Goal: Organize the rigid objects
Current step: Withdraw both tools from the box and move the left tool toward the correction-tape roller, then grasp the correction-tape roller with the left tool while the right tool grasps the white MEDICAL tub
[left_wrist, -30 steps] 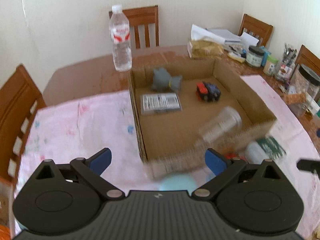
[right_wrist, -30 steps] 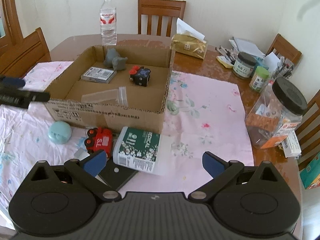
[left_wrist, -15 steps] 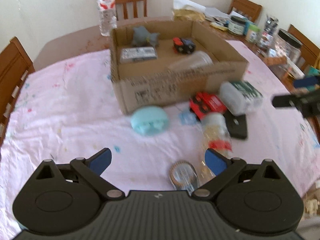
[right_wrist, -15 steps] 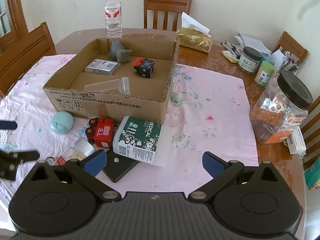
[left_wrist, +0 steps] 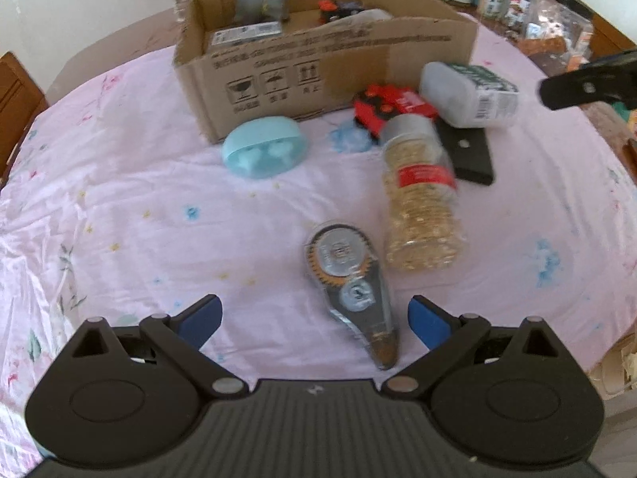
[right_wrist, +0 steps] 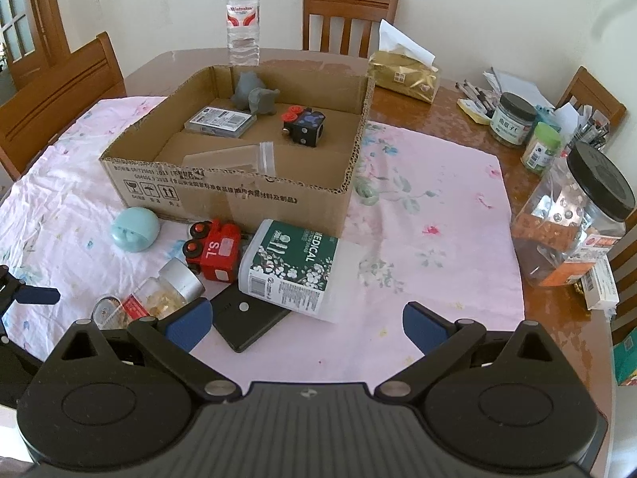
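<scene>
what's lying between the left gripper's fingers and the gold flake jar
A correction tape dispenser lies flat on the cloth between the left gripper and the jar, in the left wrist view.

The left gripper (left_wrist: 314,320) fills the lower part of its wrist frame: a matte black body with a ribbed centre plate bearing a small pale logo, two rounded housings with circular recesses, and triangular cut-outs above them. Silver pivot screws dot the angled black linkage arms, which end in blue fingertips (left_wrist: 201,316). The right gripper (right_wrist: 304,320) looks the same in its own frame: black ribbed plate, silver screws, blue fingertips (right_wrist: 424,326)
</scene>
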`<state>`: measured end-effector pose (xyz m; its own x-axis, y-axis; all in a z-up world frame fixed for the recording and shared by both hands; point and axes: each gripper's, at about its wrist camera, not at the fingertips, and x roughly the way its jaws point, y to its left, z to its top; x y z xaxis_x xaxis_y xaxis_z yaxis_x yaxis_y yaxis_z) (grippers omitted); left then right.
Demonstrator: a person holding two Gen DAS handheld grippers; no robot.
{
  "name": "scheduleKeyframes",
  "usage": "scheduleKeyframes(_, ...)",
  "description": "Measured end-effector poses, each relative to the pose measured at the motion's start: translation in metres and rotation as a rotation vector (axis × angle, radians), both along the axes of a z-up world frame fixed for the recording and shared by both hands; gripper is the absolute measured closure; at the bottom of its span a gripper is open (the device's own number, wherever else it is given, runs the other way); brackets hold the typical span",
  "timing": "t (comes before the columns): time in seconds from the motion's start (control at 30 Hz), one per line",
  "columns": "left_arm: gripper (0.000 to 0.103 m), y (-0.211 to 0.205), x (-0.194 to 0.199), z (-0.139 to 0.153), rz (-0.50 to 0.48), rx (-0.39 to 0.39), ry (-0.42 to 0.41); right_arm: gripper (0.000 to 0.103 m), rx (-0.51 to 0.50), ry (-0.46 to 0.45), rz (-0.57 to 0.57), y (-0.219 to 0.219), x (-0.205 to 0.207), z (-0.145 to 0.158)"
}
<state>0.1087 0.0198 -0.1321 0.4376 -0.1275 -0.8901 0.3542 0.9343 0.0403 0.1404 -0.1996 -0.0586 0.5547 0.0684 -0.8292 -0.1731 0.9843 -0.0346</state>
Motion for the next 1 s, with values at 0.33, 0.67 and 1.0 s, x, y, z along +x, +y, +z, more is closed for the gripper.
scheduleKeyframes(0.33,0.004,0.032,0.014,-0.002,0.053,0.005,0.007,0.000,0.003,0.018,-0.032,0.001,0.005,-0.005)
scheduleKeyframes(0.67,0.003,0.061,0.034,-0.003,0.133,0.008,-0.010,0.000,0.004,0.031,-0.057,0.008,0.016,-0.011)
scheduleKeyframes(1.0,0.001,0.062,0.045,-0.006,0.181,-0.035,0.009,0.000,0.047,0.040,-0.126,0.004,0.043,-0.021)
